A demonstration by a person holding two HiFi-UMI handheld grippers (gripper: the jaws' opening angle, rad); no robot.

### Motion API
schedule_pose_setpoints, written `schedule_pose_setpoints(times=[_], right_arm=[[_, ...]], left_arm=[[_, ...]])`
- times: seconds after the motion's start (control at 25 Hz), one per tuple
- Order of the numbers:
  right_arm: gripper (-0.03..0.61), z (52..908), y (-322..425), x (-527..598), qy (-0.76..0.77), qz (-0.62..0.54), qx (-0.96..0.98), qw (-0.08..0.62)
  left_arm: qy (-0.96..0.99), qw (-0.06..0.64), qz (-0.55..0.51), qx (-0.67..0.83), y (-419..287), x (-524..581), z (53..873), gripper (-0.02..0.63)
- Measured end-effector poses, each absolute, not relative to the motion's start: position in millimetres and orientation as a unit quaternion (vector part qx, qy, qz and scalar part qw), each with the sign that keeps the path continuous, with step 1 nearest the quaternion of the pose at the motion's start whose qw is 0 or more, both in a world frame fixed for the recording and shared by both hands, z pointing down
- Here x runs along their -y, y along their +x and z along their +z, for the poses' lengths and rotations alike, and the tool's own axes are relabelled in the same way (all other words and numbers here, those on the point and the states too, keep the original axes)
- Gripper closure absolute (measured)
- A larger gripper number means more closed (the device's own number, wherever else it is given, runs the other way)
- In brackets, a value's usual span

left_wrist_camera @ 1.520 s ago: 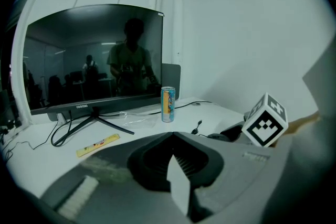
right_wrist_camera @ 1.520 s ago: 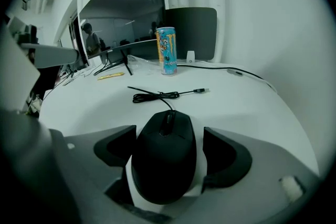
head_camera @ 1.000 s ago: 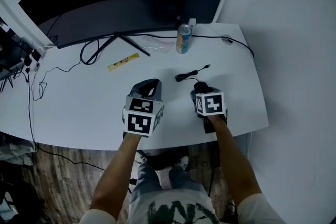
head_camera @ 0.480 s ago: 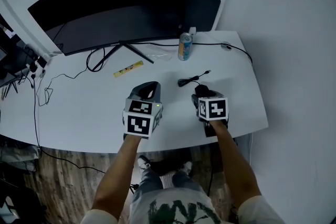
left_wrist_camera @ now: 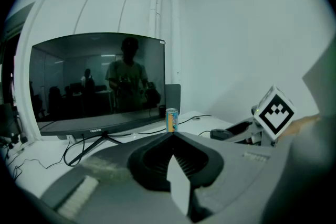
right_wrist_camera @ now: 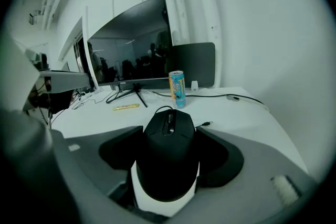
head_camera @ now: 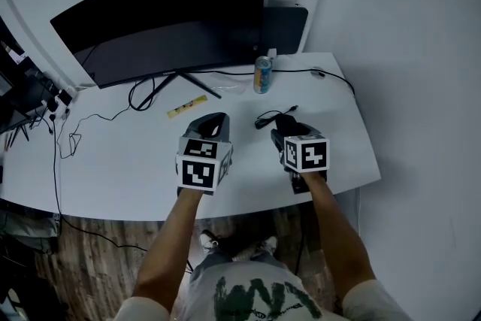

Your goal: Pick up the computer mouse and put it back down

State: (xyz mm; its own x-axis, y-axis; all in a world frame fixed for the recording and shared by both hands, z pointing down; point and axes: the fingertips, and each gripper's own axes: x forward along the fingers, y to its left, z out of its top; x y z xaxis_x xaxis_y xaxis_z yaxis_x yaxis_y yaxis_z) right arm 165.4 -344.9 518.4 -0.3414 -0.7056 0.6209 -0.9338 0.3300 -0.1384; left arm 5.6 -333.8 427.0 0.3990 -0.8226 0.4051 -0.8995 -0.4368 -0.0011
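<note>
Desk (head_camera: 113, 154), white, with rounded corners; the landmark for all places is the drink can (head_camera: 262, 75), standing upright toward the back. Item one: computer mouse (right_wrist_camera: 168, 149), black, in front of the can on the person's side and slightly right of it, gripped across its body by the right tool (head_camera: 289, 133), whose jaws stand wide apart and press on the mouse's two sides, holding it above the desk. Item two: mouse cable (head_camera: 274, 114), black and loose, lying between the mouse and the can with its plug end free. Item three: left tool (head_camera: 211, 125), in front of the can and to its left, with the jaws closed tip to tip and nothing between them. Item four: curved monitor (head_camera: 165, 19), dark, behind the can and to its left, on a splayed stand. Item five: yellow packet (head_camera: 186, 107), flat on the desk, left of the can and a little nearer the person.
</note>
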Motion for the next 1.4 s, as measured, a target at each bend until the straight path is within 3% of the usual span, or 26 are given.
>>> schedule_pose_setpoints(times=[1.4], right_arm=[[0.265, 360.2, 96.1, 358.3, 0.516, 0.118, 0.841, 0.107]], left_arm=[[0.809, 0.062, 0.134, 0.57, -69.5, 331.9, 354.6, 0.609]])
